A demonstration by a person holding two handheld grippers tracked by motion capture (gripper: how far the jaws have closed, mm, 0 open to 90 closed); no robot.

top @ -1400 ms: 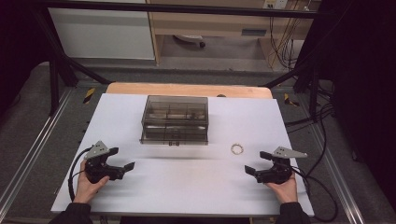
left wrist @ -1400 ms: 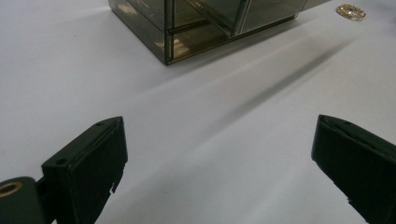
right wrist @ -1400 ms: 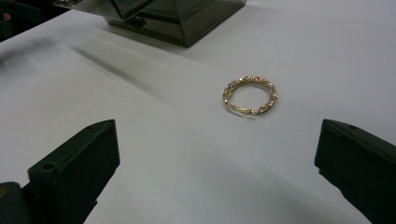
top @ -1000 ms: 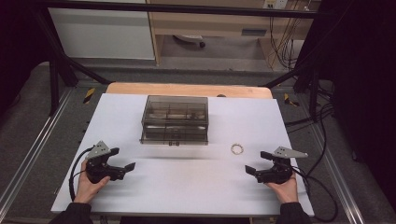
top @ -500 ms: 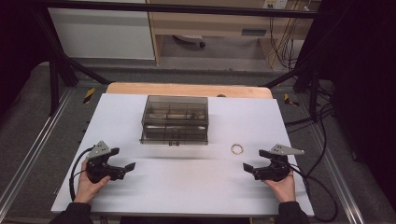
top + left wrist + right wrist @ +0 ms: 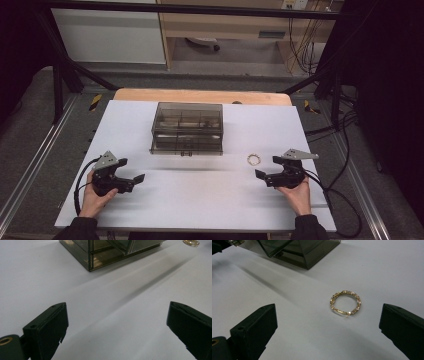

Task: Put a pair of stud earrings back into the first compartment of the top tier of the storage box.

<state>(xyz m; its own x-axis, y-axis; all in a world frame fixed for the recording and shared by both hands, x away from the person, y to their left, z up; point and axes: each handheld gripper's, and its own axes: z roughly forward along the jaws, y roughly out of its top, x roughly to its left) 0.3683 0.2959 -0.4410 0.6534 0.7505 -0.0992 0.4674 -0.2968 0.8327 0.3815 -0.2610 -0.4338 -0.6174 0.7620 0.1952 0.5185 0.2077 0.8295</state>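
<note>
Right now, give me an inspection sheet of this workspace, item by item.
Surface: white table top, flat, no spills seen.
Job's things: gold bracelet lying flat, apart from the smoky clear drawer box.
Clutter: nothing seen.
Grippers: left gripper open, resting near the front left; right gripper open, jaws pointing at the bracelet, not touching it.
Cables: black cable loops from the left gripper; another trails off the right edge.
Surroundings: dark frame rails, wooden shelving beyond, loose wires on the floor at right.

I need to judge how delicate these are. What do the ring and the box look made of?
Ring: likely gold-toned metal, shiny, with a beaded or stone-set texture that glints. Box: probably smoke-tinted clear plastic, glossy; its inner dividers show through the walls.
</note>
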